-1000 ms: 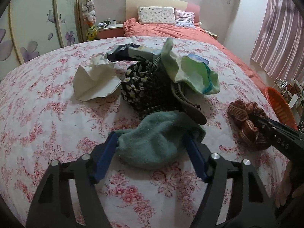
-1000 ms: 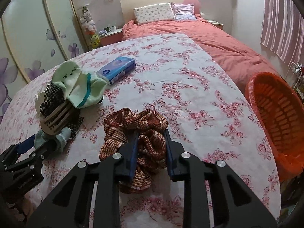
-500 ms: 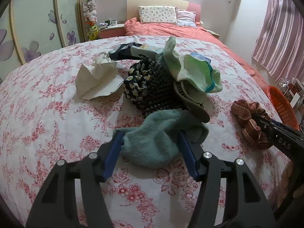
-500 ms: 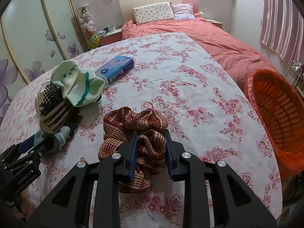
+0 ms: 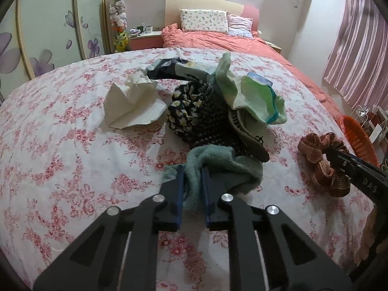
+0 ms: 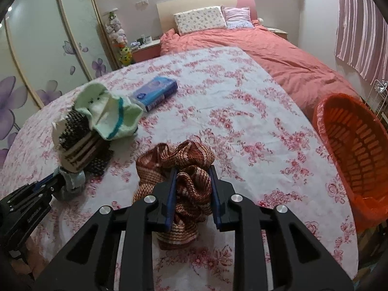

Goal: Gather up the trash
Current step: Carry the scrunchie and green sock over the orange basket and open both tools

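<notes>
My left gripper is shut on a teal fuzzy sock lying on the floral tablecloth; it also shows in the right wrist view. My right gripper is shut on a brown woven scrunchie, which also shows in the left wrist view. A crumpled white tissue lies at the back left. An orange basket stands off the table's right edge.
A pile holds a black daisy-print cloth, a pale green sock, a dark patterned cloth and a brown striped item. A blue tissue pack lies further back. A bed stands behind the table.
My left gripper has closed on the teal sock, bunching it between the fingers. My right gripper stays shut on the scrunchie, barely moved.
</notes>
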{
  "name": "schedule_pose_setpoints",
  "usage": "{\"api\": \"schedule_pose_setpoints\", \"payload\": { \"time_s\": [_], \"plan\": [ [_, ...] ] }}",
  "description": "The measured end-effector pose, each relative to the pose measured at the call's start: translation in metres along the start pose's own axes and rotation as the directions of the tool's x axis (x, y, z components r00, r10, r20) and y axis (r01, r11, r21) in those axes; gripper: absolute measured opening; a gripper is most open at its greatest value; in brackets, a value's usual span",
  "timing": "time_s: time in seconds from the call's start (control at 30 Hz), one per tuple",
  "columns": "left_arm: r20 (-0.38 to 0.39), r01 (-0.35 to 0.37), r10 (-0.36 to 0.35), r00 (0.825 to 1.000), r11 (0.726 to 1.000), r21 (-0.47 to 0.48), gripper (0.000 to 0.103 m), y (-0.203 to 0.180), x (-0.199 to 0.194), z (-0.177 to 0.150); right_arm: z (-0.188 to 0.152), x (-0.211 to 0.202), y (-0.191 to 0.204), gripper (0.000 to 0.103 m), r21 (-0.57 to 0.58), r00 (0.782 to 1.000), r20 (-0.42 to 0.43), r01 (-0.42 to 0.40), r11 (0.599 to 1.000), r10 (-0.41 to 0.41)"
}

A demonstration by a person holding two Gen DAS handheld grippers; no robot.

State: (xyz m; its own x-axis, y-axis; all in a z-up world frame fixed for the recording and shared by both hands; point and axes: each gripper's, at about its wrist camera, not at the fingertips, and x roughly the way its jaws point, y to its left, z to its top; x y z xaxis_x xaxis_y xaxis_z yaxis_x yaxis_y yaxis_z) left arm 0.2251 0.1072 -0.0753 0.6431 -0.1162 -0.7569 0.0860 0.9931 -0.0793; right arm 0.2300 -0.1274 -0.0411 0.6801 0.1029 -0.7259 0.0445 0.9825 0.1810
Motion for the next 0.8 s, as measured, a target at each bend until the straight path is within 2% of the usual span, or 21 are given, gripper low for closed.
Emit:
{"api": "schedule_pose_setpoints", "payload": {
  "time_s": [0.27,0.5,0.7,0.8],
  "plan": [
    [0.075,-0.018,0.019,0.997,1.0,-0.02,0.014,0.002,-0.037,0.013,0.009,-0.029,-0.009,0.025,0.023,0.997,0.078,-0.012,1.0,0.01],
    [0.156,0.0,0.004,0.988,1.0,-0.027,0.014,-0.016,-0.074,0.025,0.011,-0.058,-0.022,0.025,0.043,0.988,0.157,-0.007,0.999,0.0],
    [0.2,0.042,-0.04,0.979,0.999,-0.008,0.014,-0.051,-0.099,0.028,0.009,-0.091,-0.042,0.025,0.077,0.967,0.254,0.017,0.997,-0.036],
    [0.213,0.075,-0.074,0.974,0.997,0.006,0.014,-0.071,-0.108,0.03,0.008,-0.108,-0.054,0.025,0.098,0.947,0.311,0.047,0.994,-0.075]
  ]
}}
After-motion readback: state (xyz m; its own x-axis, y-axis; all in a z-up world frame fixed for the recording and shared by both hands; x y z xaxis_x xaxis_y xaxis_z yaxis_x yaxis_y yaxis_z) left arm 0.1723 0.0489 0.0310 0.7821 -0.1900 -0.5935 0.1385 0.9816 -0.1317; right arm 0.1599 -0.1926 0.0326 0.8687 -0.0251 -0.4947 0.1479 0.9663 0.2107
